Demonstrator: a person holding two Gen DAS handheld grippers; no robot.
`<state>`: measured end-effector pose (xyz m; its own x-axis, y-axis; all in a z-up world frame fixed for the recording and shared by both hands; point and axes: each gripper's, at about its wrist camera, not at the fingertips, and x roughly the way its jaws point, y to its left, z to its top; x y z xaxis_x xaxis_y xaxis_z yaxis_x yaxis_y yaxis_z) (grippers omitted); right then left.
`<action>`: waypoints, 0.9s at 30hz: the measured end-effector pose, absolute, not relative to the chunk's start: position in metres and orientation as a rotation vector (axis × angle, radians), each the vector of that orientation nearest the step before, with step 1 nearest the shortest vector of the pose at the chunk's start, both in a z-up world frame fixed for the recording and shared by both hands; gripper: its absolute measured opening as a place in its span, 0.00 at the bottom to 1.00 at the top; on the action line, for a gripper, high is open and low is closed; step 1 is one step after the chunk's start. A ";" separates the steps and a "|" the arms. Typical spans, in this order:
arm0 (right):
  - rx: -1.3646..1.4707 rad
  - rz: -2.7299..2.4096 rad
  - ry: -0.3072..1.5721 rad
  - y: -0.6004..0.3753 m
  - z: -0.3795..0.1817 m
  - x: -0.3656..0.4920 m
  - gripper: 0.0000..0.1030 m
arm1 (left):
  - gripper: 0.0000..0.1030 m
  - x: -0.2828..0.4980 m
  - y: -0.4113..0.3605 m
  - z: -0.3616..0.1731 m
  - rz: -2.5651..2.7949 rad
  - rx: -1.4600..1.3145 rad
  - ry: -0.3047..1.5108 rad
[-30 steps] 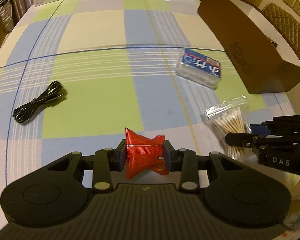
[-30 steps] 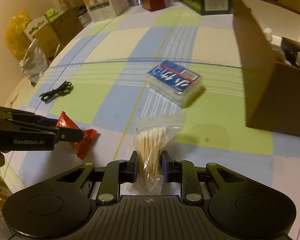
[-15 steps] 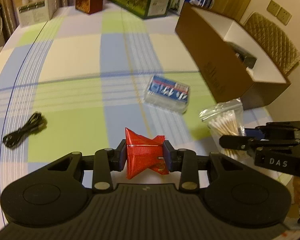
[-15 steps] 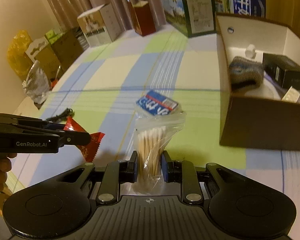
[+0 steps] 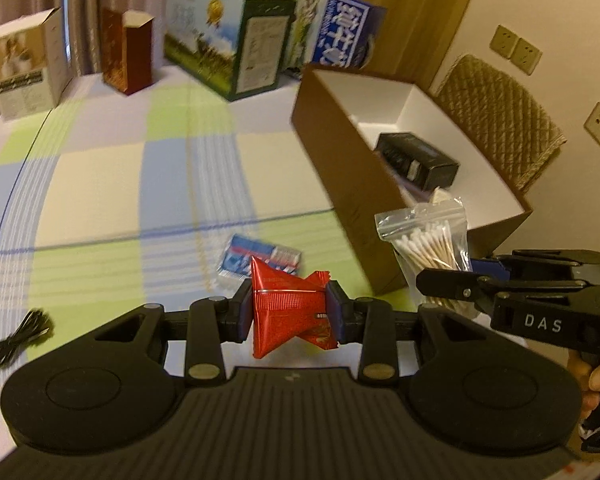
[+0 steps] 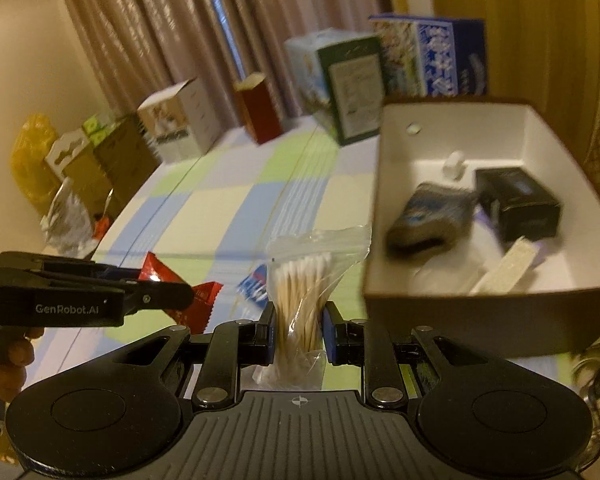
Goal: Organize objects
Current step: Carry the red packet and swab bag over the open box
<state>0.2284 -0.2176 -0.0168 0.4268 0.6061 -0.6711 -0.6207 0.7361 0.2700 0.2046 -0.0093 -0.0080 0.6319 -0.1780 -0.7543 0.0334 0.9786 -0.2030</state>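
My left gripper (image 5: pixel 291 314) is shut on a red foil snack packet (image 5: pixel 288 312) and holds it above the checked tablecloth. My right gripper (image 6: pixel 299 336) is shut on a clear bag of cotton swabs (image 6: pixel 304 292), lifted next to the open brown cardboard box (image 6: pixel 452 312). The swab bag also shows in the left wrist view (image 5: pixel 430 240), and the red packet in the right wrist view (image 6: pixel 160 276). The box (image 5: pixel 340 168) holds a black carton (image 6: pixel 518 204), a dark rolled cloth (image 6: pixel 432 220) and small white items. A blue-labelled tissue pack (image 5: pixel 260 258) lies on the cloth.
A coiled black cable (image 5: pixel 18 340) lies at the left of the table. Several upright cartons (image 5: pixel 228 56) stand along the far edge. A woven chair back (image 5: pixel 500 120) is behind the box. Bags and boxes (image 6: pixel 72 168) sit beyond the table's left side.
Both grippers have risen and tilted up with their loads, moving toward the brown box. The box's inside now shows; the tissue pack and cable sit lower in view.
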 end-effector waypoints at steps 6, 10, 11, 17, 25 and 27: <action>0.007 0.717 0.784 -0.248 0.001 0.251 0.20 | 0.31 0.227 -0.037 0.009 -0.170 -0.151 0.837; 0.026 0.692 0.762 -0.267 0.008 0.271 0.20 | 0.31 0.247 -0.060 0.018 -0.204 -0.130 0.806; 0.030 0.686 0.758 -0.271 0.010 0.277 0.20 | 0.31 0.253 -0.066 0.020 -0.211 -0.122 0.799; 0.038 0.662 0.730 -0.288 0.018 0.314 0.20 | 0.31 0.291 -0.097 0.025 -0.231 -0.092 0.773; 0.051 0.665 0.723 -0.292 0.015 0.366 0.20 | 0.31 0.345 -0.121 0.025 -0.218 -0.050 0.763; 0.051 0.662 0.726 -0.291 0.011 0.377 0.20 | 0.31 0.361 -0.126 0.023 -0.212 -0.035 0.769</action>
<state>0.3772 -0.2913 0.0114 0.5548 0.5775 -0.5989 -0.5433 0.7967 0.2649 0.3610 -0.1257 0.0233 0.6985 -0.2027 -0.6863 0.1775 0.9782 -0.1082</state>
